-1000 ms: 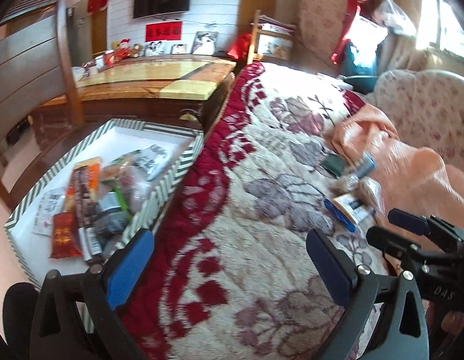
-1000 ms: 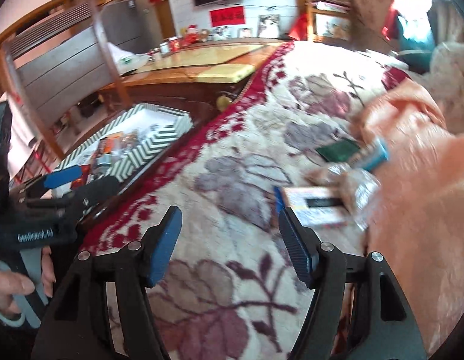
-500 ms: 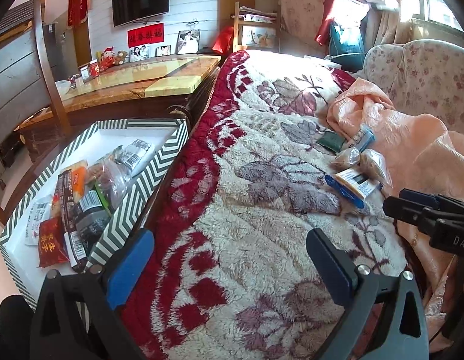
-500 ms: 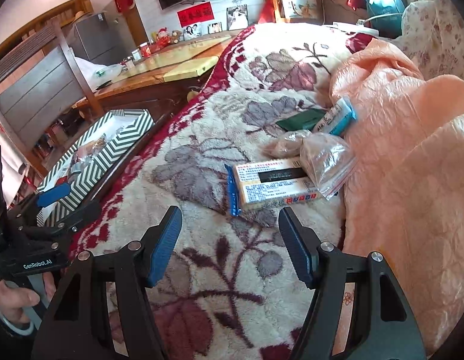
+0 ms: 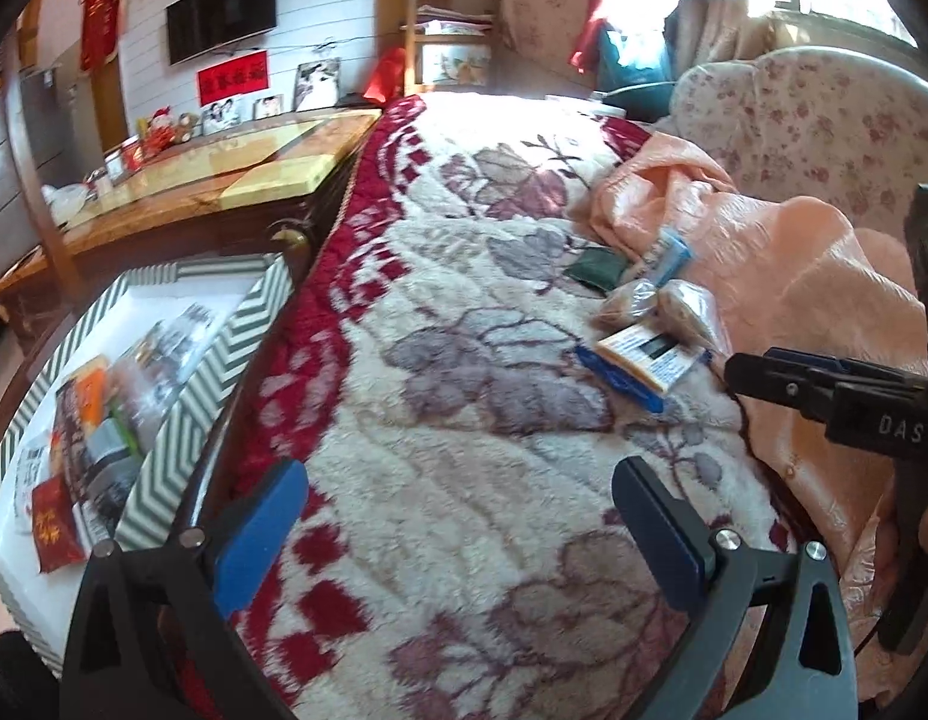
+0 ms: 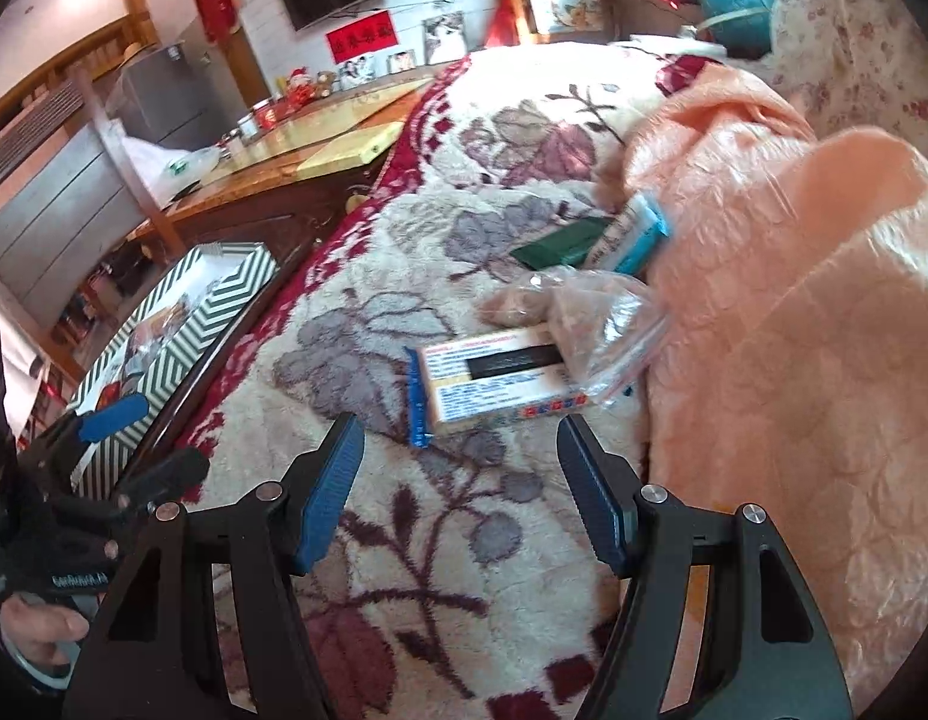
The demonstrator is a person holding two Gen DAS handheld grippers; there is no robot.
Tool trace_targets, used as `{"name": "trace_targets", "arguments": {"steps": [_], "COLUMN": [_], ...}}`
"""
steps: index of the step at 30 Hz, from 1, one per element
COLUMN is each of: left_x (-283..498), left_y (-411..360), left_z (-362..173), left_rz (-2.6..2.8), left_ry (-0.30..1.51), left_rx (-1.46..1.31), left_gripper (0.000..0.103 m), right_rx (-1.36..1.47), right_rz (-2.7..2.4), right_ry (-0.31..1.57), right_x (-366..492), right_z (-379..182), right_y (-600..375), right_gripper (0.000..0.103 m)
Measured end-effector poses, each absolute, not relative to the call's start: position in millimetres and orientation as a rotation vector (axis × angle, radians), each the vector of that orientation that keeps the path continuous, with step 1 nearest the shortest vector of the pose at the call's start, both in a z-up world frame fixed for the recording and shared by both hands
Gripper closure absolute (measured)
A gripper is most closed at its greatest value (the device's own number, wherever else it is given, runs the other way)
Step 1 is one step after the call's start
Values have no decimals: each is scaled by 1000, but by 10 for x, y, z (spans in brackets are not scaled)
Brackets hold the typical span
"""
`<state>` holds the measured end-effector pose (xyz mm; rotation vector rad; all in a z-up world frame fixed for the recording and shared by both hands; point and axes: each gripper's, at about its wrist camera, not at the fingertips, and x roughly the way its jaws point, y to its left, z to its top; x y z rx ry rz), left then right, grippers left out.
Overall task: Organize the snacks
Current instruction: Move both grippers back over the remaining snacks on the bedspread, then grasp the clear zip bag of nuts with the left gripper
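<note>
A small heap of snacks lies on the flowered bed blanket: a flat white and yellow packet with a blue edge (image 6: 493, 375) (image 5: 643, 360), two clear bags of brown pieces (image 6: 595, 318) (image 5: 682, 309), a dark green pouch (image 6: 553, 249) (image 5: 598, 267) and a blue and white packet (image 6: 634, 234) (image 5: 664, 255). My right gripper (image 6: 464, 492) stands open just short of the flat packet, nothing between its pads. My left gripper (image 5: 464, 528) is open over bare blanket, well left of the heap. A chevron-striped box (image 5: 188, 420) (image 6: 182, 324) beside the bed holds several snack packs (image 5: 86, 438).
A peach quilt (image 6: 793, 300) is bunched right of the snacks. A wooden cabinet (image 5: 224, 180) stands behind the striped box, a wooden chair frame at far left. The right gripper shows at the left view's right edge; a hand holds the left gripper (image 6: 104, 420) at the right view's lower left.
Both grippers have moved toward the snack heap, so the packets look nearer and larger in both views. Both views have rolled slightly. Jaws are as wide as before.
</note>
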<state>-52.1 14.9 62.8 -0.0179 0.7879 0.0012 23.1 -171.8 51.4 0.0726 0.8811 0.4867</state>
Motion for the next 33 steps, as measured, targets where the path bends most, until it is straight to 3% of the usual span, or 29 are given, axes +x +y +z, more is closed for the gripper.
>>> {"name": "trace_targets", "arguments": {"steps": [17,33], "left_x": [56,1122], "left_y": [-238,-774], "left_z": [757,596], "left_rz": [-98,-227], "left_ry": [806,995], "left_rx": [-36,-203], "left_gripper": [0,0], "right_rx": [74,144], "right_rz": [419,384], "right_ry": [884,959], "right_x": [434,532], "right_z": [677,500], "right_y": [-2025,-2211], "right_gripper": [36,36]}}
